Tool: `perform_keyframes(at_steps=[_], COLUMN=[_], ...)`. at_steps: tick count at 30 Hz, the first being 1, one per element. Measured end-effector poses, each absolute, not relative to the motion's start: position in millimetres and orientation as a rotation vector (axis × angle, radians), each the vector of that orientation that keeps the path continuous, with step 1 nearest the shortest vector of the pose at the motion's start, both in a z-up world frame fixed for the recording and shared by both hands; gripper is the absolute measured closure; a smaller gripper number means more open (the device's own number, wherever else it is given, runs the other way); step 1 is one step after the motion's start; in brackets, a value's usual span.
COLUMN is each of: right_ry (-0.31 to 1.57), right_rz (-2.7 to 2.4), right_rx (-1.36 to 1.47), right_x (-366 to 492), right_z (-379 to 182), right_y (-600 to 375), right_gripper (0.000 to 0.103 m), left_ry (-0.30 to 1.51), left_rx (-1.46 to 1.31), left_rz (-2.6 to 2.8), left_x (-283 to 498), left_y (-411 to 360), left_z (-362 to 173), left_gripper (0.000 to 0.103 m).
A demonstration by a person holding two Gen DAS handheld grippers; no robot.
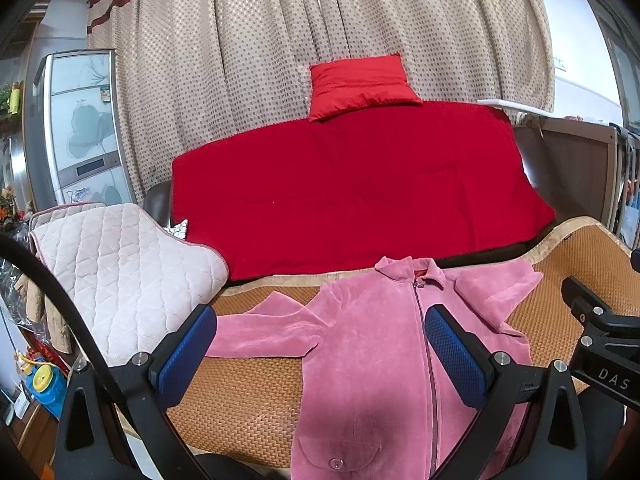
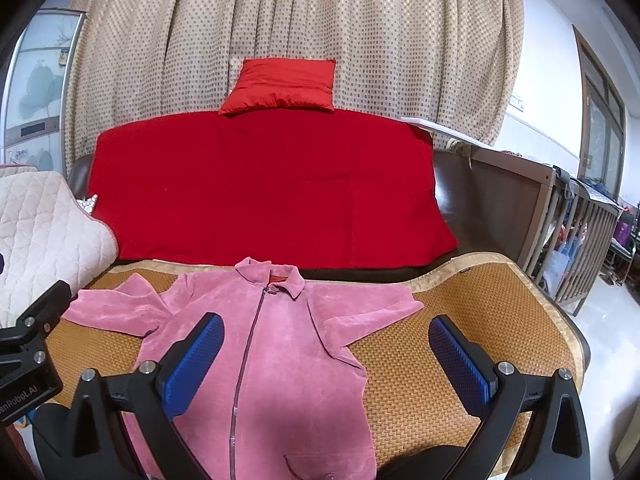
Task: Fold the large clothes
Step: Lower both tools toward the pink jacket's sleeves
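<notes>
Left tool (image 1: 320,344) agape above pink jacket (image 1: 372,360), apart.

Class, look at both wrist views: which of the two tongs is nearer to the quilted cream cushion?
Left. The left tongs hang open beside the quilted cream cushion, over the pink jacket. The right tongs are open over the jacket's other side, farther from it.
</notes>
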State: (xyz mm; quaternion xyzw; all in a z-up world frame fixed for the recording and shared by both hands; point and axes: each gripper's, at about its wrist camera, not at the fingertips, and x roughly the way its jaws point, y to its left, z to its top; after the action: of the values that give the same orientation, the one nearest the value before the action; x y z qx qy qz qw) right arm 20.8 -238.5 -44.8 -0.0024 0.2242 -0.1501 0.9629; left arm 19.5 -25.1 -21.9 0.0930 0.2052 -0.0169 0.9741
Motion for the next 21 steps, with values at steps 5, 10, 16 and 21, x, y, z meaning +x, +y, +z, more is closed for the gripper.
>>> perform_keyframes(at_steps=[5,10,16,21], right_ry=[0.484,0.552,0.601,0.628], right_rz=[-0.328,-0.346,-0.347,-0.337], right_rx=[-0.016,-0.007,0.000,0.003], right_x=[37,72,110,144], right_z=[-55,-75,-95,-109], right_y=[-248,-262,-276,-288], right_gripper=[0.000,0.000,0.000,0.000], left_ry=[0.446,0.481,0.487,0.466], left_rx=[0.204,0.212,0.219,0.223], left_rz=[-0.049,-0.058,-0.072,-0.079], left_x=[40,69,112,149], left_y=[-33,-41,-56,-69], left_z=[-37,-52,-68,-83], left_gripper=[0.000,0.000,0.000,0.000])
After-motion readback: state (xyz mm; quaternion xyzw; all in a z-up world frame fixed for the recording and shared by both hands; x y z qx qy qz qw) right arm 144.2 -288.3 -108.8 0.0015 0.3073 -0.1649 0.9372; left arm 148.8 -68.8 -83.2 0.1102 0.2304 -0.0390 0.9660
